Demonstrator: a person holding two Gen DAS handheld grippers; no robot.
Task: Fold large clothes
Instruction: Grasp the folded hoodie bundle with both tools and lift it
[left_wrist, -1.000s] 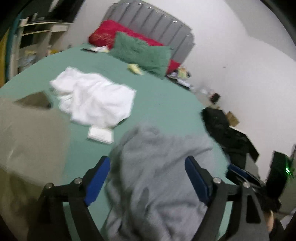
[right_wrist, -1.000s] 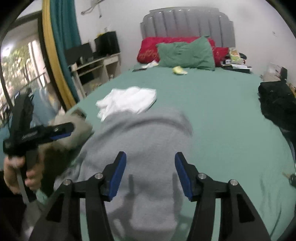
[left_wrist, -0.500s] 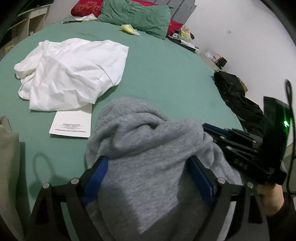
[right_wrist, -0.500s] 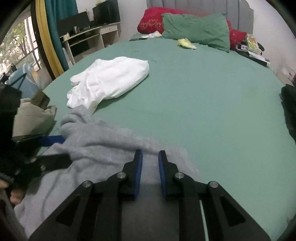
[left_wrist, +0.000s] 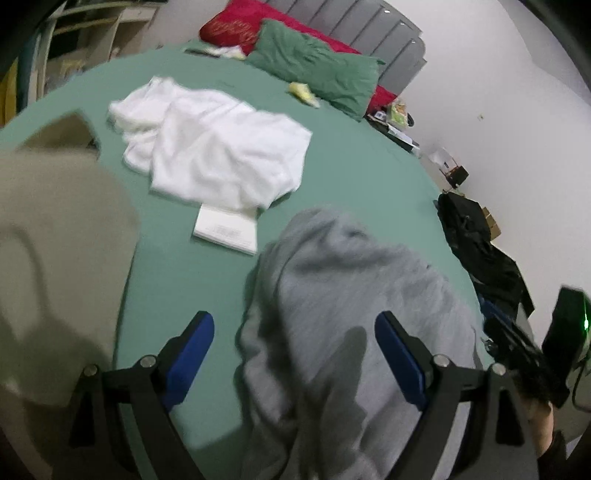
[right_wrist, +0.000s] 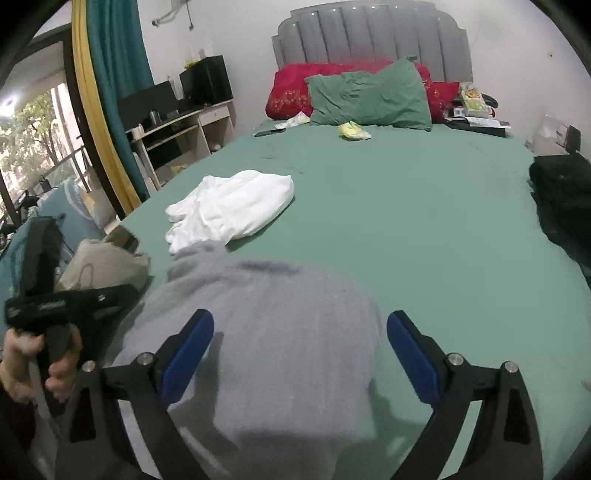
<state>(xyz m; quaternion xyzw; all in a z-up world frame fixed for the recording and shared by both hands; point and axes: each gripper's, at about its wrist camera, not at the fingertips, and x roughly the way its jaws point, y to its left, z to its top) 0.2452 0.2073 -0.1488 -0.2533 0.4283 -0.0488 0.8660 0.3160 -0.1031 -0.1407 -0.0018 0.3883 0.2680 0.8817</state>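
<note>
A large grey garment (left_wrist: 354, 295) lies bunched on the near part of the green bed (left_wrist: 354, 177); it also shows in the right wrist view (right_wrist: 266, 332). My left gripper (left_wrist: 295, 354) is open above its left part, holding nothing. My right gripper (right_wrist: 299, 350) is open above the same garment, empty. The left gripper also shows at the left of the right wrist view (right_wrist: 70, 299), held in a hand.
A crumpled white garment (left_wrist: 214, 147) and a white paper (left_wrist: 225, 230) lie further up the bed. A beige cloth (left_wrist: 55, 240) is at the near left. A green pillow (right_wrist: 369, 96) and red pillows (right_wrist: 291, 88) lie at the headboard. A black bag (right_wrist: 561, 195) sits at the right edge.
Half a second ago my right gripper was shut on the grey garment's edge; now it is open and raised. My left gripper has also lifted back from the garment, which has dropped onto the bed.
</note>
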